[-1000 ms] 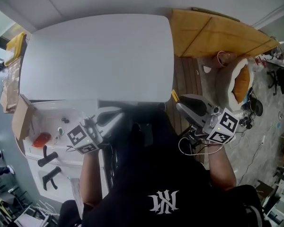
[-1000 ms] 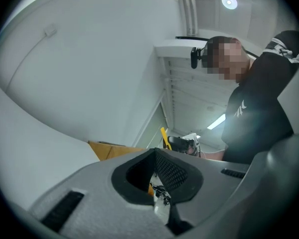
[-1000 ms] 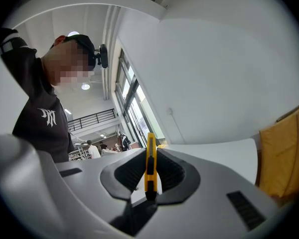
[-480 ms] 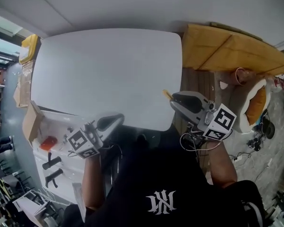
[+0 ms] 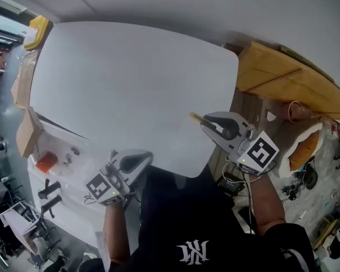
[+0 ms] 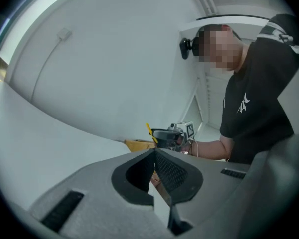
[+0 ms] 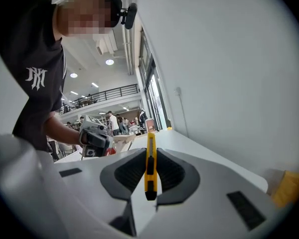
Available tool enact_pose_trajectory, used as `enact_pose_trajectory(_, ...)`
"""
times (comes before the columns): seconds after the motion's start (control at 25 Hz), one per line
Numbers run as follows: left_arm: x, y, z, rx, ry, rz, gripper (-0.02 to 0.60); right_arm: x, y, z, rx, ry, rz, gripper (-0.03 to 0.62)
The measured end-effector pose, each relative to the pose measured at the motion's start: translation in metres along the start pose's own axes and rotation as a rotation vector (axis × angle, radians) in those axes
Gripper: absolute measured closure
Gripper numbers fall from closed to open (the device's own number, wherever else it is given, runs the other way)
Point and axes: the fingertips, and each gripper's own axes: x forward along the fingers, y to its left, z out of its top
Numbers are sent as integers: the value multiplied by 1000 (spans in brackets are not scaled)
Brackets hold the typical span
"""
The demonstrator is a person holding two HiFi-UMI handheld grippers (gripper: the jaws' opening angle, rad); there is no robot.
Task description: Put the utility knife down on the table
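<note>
Right gripper (image 7: 150, 154) pinching one slim yellow plastic utility knife (image 7: 150, 171) upright between both jaws, tip poking out front. I see knife over near-right corner of one white rounded table (image 5: 130, 78); cannot tell if touching. Left gripper (image 6: 154, 156) pressed together, nothing between pads, at table's near edge. My count: two grippers, one knife.

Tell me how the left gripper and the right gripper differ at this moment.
The right gripper is clamped on a yellow utility knife, which pokes out past its jaw tips; the left gripper has its jaws together with nothing in them. The right gripper reaches over the white table, knife tip above the top; the left gripper is at the table's near edge. Both are grey with dark pads and a marker cube.
</note>
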Motion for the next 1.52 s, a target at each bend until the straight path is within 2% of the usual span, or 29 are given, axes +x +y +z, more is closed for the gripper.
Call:
enact_pose_trajectory(0.16, 4, 50, -46, 54, 78, 58, 575, 40, -33, -17, -31, 45, -40, 540)
enact_pose_trajectory(0.28, 0, 92, -60, 52, 54, 54, 575, 79, -58, -51, -126, 137, -95, 540)
enact_pose_trajectory(0.4, 5, 114, -73, 163, 87, 43, 576, 115, -67, -94, -214, 267, -75, 540)
enact_pose_trajectory(0.48, 13, 120, -79, 210, 103, 18, 577, 126, -73, -119, -224, 347, -57, 540)
enact_pose_trajectory(0.56, 21, 125, -85, 207, 101, 3, 577, 134, -78, -139, -210, 407, -40, 540)
enact_pose_trajectory(0.64, 23, 134, -92, 183, 110, 21, 576, 141, -79, -153, -158, 439, -24, 540)
enact_pose_trajectory(0.76, 21, 158, -100, 166, 131, 104, 576, 152, -81, -166, -77, 455, -28, 540)
enact_pose_trajectory(0.92, 25, 189, -98, 175, 119, 207, 577, 158, -93, -173, -87, 462, -45, 540)
enact_pose_trajectory(1.04, 29, 203, -99, 173, 148, 242, 576, 161, -97, -182, -81, 488, -60, 540)
enact_pose_trajectory(1.2, 27, 204, -102, 171, 153, 225, 577, 167, -95, -192, -65, 529, -86, 540)
enact_pose_trajectory(1.52, 30, 197, -103, 146, 134, 177, 576, 175, -91, -202, -89, 589, -86, 540)
